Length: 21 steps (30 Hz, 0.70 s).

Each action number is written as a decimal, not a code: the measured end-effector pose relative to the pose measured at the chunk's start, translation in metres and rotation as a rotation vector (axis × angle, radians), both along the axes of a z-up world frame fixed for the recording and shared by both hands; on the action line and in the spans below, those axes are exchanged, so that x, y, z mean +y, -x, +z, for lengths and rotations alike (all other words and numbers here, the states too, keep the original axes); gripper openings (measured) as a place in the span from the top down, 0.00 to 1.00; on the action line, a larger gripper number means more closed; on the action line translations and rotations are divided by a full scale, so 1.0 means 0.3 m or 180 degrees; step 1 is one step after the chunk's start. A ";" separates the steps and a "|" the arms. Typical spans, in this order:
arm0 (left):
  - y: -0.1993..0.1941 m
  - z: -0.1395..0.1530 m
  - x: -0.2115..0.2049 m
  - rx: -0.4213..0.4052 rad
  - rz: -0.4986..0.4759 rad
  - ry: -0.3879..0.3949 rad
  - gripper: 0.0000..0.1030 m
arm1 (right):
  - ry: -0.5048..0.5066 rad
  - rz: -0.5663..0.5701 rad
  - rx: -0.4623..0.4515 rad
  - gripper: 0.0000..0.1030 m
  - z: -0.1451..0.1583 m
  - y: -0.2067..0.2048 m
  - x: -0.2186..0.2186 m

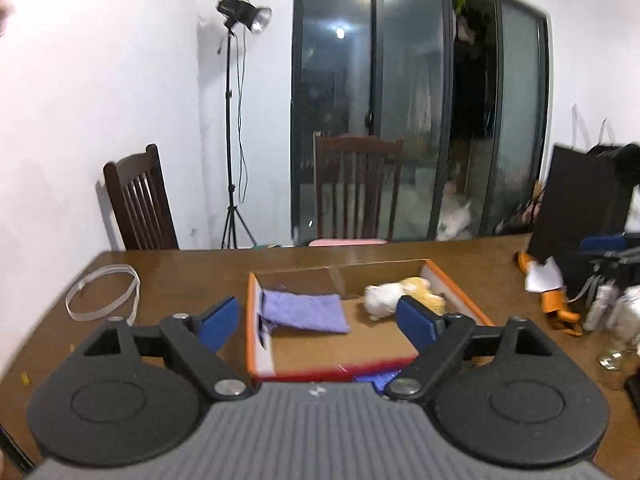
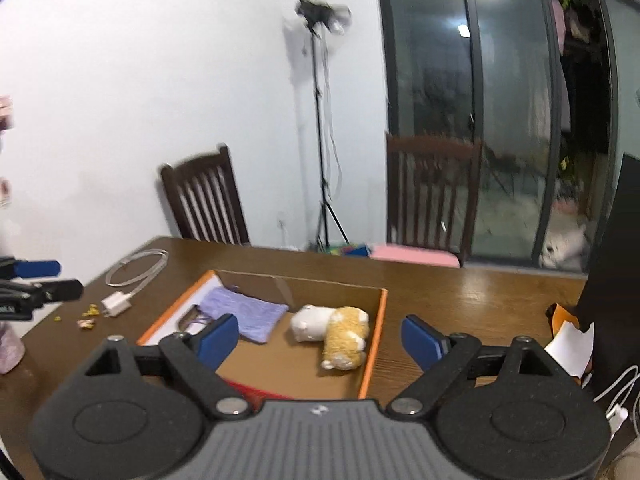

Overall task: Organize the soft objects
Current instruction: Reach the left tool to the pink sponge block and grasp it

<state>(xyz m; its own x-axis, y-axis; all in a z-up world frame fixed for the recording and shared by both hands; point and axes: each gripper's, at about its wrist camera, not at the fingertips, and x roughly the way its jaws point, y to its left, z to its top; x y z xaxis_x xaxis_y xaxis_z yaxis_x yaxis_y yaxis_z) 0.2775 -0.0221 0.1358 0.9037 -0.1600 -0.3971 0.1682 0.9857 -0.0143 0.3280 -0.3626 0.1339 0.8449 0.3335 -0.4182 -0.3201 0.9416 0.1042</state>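
An orange-edged cardboard box [image 1: 256,320] [image 2: 374,340] lies on the brown table. Inside it a folded purple cloth [image 1: 306,312] [image 2: 248,314] rests on the left. A white plush [image 1: 382,300] [image 2: 310,322] and a yellow plush [image 1: 424,294] [image 2: 346,338] lie side by side on the right. My left gripper [image 1: 320,324] hovers above the box's near side, open, nothing between its blue pads. My right gripper [image 2: 320,338] is also open and empty, raised over the box's near right part. The left gripper's tip [image 2: 38,268] shows at the far left of the right wrist view.
A white band [image 1: 104,292] and a charger with cable [image 2: 120,300] lie left of the box, with small yellow bits [image 2: 90,312]. Orange items and paper [image 1: 548,280], dark equipment [image 1: 592,208] and bottles crowd the right. Two wooden chairs [image 1: 140,204] [image 1: 356,188] stand behind the table.
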 end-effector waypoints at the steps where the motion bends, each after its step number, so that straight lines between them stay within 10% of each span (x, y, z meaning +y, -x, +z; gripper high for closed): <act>1: 0.059 -0.023 -0.005 -0.0035 -0.0002 0.0036 0.13 | 0.0009 0.0047 -0.0102 0.09 -0.026 0.057 0.003; 12: 0.469 -0.350 -0.060 0.0086 0.0241 0.0121 0.07 | -0.0180 -0.0138 -0.0492 0.09 -0.424 0.541 -0.006; 21: 0.349 -0.464 -0.223 0.0488 -0.0408 0.0445 0.09 | -0.0421 -0.0244 0.0048 0.17 -0.553 0.398 -0.064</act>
